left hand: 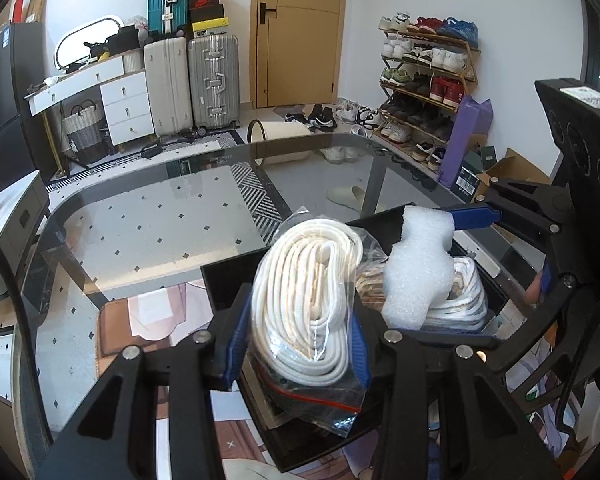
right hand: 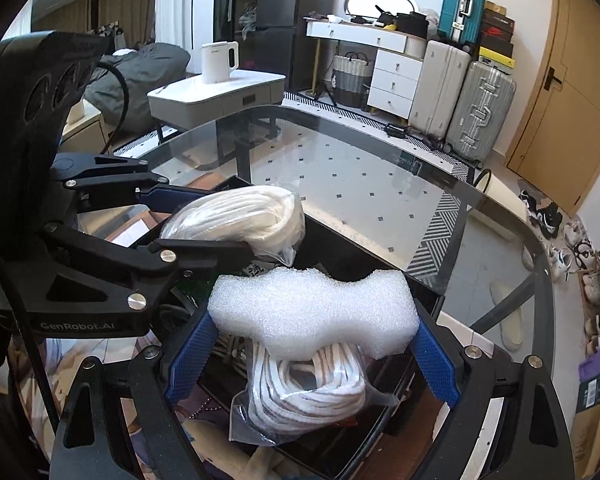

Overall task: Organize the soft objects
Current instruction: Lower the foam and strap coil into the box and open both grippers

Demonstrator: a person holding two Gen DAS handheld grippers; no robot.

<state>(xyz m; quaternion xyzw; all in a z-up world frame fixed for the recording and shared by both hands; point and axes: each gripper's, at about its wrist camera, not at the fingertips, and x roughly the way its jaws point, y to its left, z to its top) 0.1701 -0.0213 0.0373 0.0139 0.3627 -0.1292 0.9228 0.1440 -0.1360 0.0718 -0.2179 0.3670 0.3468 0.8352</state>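
Observation:
My left gripper is shut on a clear bag of coiled white rope and holds it over the near edge of a shallow black tray on the glass table. The same bag shows in the right wrist view. My right gripper is shut on a white foam block and holds it above a second bag of white rope that lies in the tray. The foam block also shows in the left wrist view, to the right of my bag.
The glass table stretches ahead, its curved rim at the far side. Suitcases, a white dresser, a shoe rack and a door stand beyond. A side table with a white kettle stands left.

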